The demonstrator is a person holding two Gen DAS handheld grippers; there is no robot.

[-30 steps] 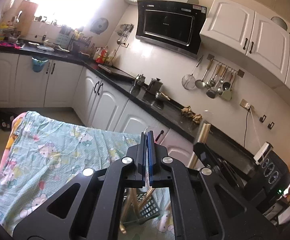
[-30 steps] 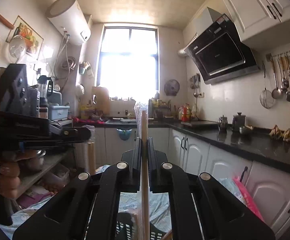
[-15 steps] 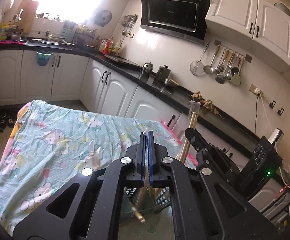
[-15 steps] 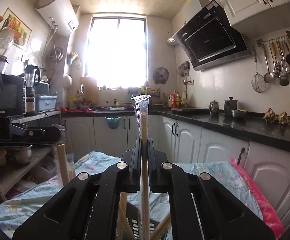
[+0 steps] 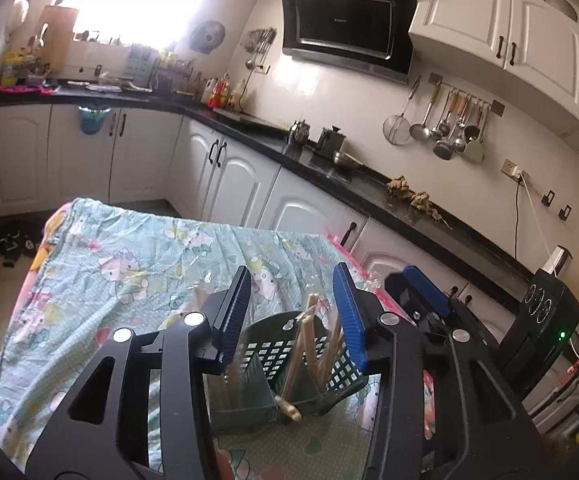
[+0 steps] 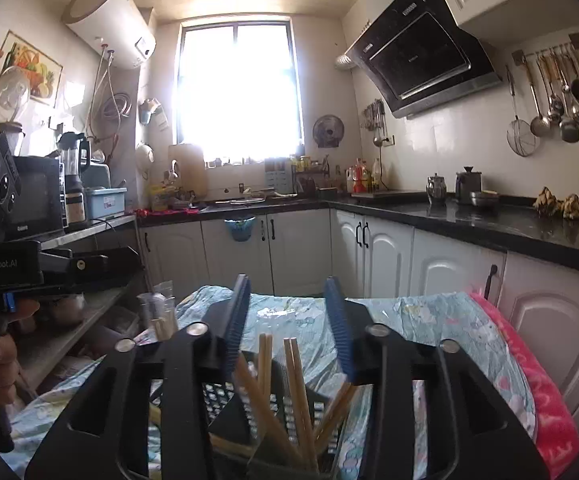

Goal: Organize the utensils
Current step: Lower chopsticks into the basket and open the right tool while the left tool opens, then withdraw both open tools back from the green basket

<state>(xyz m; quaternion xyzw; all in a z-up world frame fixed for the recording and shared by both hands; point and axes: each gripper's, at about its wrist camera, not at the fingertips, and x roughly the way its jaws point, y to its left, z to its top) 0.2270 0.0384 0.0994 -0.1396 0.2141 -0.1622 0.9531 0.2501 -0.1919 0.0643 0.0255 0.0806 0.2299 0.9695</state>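
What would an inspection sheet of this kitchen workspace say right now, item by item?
Surface: table under a wrinkled cartoon-print cloth.
Job's things: wooden chopsticks stand in a dark slotted utensil basket.
Clutter: clear plastic wrappers at the table's left edge.
Grippers: left tool and right tool have just been opening; both are open above the basket, gripping nothing.
Cables: a cord hangs from a wall socket.
Surroundings: black countertop, range hood, hanging ladles, bright window.
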